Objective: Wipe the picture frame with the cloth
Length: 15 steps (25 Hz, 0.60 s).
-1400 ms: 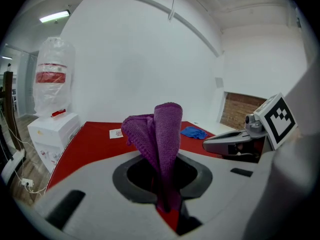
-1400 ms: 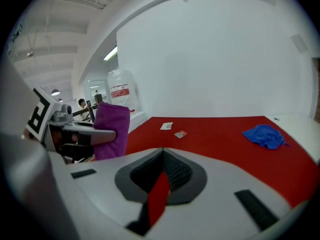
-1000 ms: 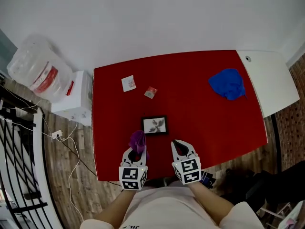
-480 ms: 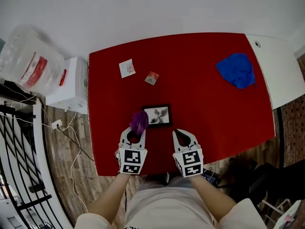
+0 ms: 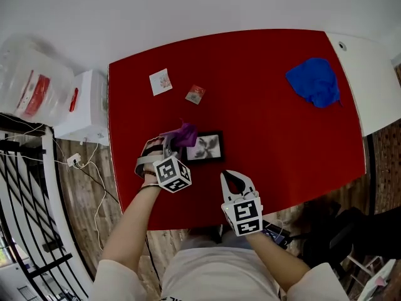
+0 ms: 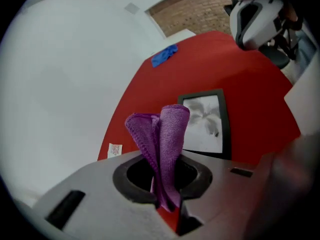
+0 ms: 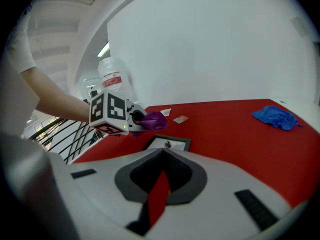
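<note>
A red tabletop (image 5: 269, 124) fills the middle, seen steeply from above, set against a plain white wall (image 5: 188, 11). A white desk surface (image 5: 376, 86) adjoins its right end. The floor (image 5: 81, 193) is wood plank, with thin cables (image 5: 94, 174) trailing across it at the left. Beside the tabletop's left end stands a small white cabinet (image 5: 81, 105), and next to that lies a large clear water bottle (image 5: 25, 86) with a red label. A black metal railing (image 5: 25, 231) runs along the far left. From the left gripper view, a brick wall (image 6: 200, 14) and what looks like a white office chair (image 6: 260, 19) show beyond. A ceiling strip light (image 7: 104, 49) glows overhead.
</note>
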### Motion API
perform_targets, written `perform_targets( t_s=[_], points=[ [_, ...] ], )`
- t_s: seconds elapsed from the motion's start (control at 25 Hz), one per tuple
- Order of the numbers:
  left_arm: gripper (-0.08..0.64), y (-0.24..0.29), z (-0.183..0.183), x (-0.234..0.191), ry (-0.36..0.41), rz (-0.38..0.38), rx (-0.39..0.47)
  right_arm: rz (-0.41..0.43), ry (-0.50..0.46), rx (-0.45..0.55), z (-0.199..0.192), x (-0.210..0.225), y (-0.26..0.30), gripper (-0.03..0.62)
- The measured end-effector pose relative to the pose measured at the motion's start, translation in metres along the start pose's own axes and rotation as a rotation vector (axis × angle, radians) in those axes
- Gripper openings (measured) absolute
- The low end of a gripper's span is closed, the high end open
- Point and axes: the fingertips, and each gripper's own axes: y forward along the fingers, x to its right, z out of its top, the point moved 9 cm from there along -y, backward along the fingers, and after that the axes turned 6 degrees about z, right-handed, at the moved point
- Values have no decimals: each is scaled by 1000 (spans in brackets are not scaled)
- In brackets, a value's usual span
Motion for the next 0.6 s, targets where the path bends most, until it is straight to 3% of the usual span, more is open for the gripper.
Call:
perform_targets(
  t_s=[0.2,0.4,0.6],
  points=[
    [61,24,-1,6,128,-57,-37,-13,7,-5,-1,10,0,5],
    [60,15,1,17,129,-87,-52,-25,15,1,-2,18,1,5],
    [61,-15,-3,55,149,-129,-48,-13,14,-2,-5,16,5,5]
  ],
)
